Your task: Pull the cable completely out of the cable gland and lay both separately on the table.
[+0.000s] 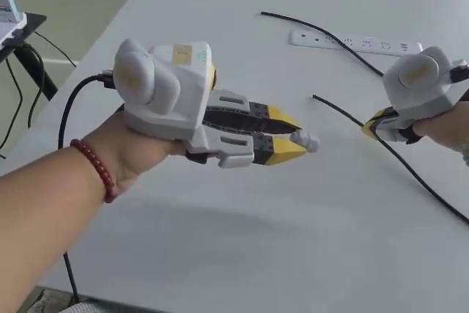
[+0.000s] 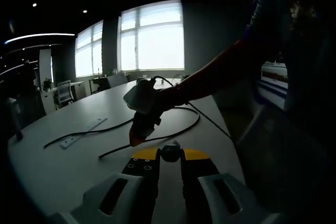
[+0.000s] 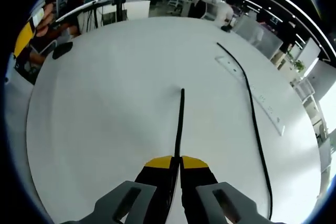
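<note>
1. Writing: a yellow label sits on the housing of the left gripper (image 1: 294,135); its print is too small to read. The power strip (image 1: 359,42) carries marks by its sockets, also unreadable.
2. Left gripper: the jaws are closed almost together and pinch a small grey cable gland (image 1: 310,141) right at their yellow tips. The gland's rounded end sticks out just past the tips. Gripper and gland hang above the table (image 1: 220,240), not touching it.
3. Right gripper (image 3: 177,158): the jaws are closed tight on the black cable (image 3: 180,119). The cable passes between the pads and runs straight ahead of the tips to a bare free end lying on the table. Behind the jaws it trails off across the tabletop.
4. Gland and cable are apart; nothing joins them.
5. Surroundings: the power strip lies flat beyond both sets of jaws. A second black cord (image 1: 322,33) runs across it, well clear of the held cable.
6. The left hand (image 1: 124,152) wears a red bead bracelet (image 1: 95,170).
7. Obstructions: in the left gripper view, the right gripper stands ahead of the left jaws.
</note>
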A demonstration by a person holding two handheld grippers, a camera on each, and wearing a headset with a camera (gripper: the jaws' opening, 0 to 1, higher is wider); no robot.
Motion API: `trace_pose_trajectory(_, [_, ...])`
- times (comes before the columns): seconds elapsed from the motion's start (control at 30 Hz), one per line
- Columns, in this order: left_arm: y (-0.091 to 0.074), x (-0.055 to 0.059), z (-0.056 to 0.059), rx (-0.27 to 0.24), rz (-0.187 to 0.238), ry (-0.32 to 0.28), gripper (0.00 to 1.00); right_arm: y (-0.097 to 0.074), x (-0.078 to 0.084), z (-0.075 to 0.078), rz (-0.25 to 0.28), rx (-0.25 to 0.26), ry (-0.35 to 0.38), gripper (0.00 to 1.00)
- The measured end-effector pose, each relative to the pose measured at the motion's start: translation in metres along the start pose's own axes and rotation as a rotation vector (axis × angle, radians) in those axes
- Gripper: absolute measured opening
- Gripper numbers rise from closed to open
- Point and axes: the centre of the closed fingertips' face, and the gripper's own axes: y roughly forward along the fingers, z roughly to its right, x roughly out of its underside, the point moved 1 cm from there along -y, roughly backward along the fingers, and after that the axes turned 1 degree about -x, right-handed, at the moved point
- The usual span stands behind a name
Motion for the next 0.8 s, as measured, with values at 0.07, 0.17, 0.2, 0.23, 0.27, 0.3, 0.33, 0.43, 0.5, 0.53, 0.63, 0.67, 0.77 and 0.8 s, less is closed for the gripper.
trace_pose_trajectory(0.07, [0.0011, 0.0007, 0.0, 0.002, 0.0, 0.0, 0.16, 0.0019, 0.0001, -0.0013, -0.002, -0.008, 0.007, 0.0])
trace_pose_trajectory(0.17, [0.0021, 0.0016, -0.0005, 0.001, 0.001, -0.004, 0.16, 0.0063, 0.0028, -0.002, -0.014, -0.012, 0.01, 0.0])
trace_pose_trajectory(0.2, [0.0023, 0.0021, -0.0006, 0.0, -0.001, -0.003, 0.16, 0.0076, 0.0042, -0.0021, -0.022, -0.015, 0.013, 0.0])
trace_pose_trajectory(0.23, [0.0024, 0.0019, -0.0004, 0.0, 0.001, -0.004, 0.16, 0.0079, 0.0043, -0.003, -0.021, -0.017, 0.008, 0.0])
trace_pose_trajectory(0.27, [0.0024, 0.0017, -0.0001, 0.001, 0.004, -0.005, 0.16, 0.0087, 0.0048, -0.0035, -0.022, -0.019, -0.003, 0.0])
trace_pose_trajectory(0.3, [0.0023, 0.002, 0.0001, 0.0, 0.004, -0.006, 0.16, 0.0095, 0.0057, -0.0033, -0.027, -0.018, -0.006, 0.0])
trace_pose_trajectory(0.33, [0.0021, 0.0025, 0.0001, -0.001, 0.003, -0.006, 0.16, 0.0092, 0.0052, -0.0043, -0.024, -0.021, 0.003, 0.0])
trace_pose_trajectory(0.43, [0.0012, 0.0039, 0.0007, -0.001, 0.002, -0.009, 0.16, 0.0077, 0.0041, -0.0041, -0.022, -0.024, 0.008, 0.01])
trace_pose_trajectory(0.5, [0.0011, 0.0041, 0.001, -0.001, 0.003, -0.011, 0.16, 0.0069, 0.0039, -0.0037, -0.02, -0.027, 0.02, 0.01])
trace_pose_trajectory(0.53, [0.001, 0.004, 0.0012, -0.001, 0.003, -0.01, 0.16, 0.0065, 0.004, -0.0032, -0.018, -0.031, 0.037, 0.01])
trace_pose_trajectory(0.63, [0.0011, 0.0031, 0.0021, 0.0, 0.006, -0.009, 0.16, 0.0068, 0.0042, -0.0034, -0.017, -0.033, 0.042, 0.01])
trace_pose_trajectory(0.67, [0.001, 0.0028, 0.0024, 0.0, 0.007, -0.009, 0.16, 0.007, 0.0043, -0.0036, -0.018, -0.033, 0.037, 0.01])
trace_pose_trajectory(0.77, [0.0011, 0.0026, 0.0035, -0.001, 0.006, -0.009, 0.16, 0.0069, 0.0039, -0.0044, -0.021, -0.03, 0.023, 0.01])
trace_pose_trajectory(0.8, [0.001, 0.0023, 0.0038, -0.001, 0.007, -0.011, 0.16, 0.0067, 0.004, -0.0029, -0.023, -0.021, 0.02, 0.03])
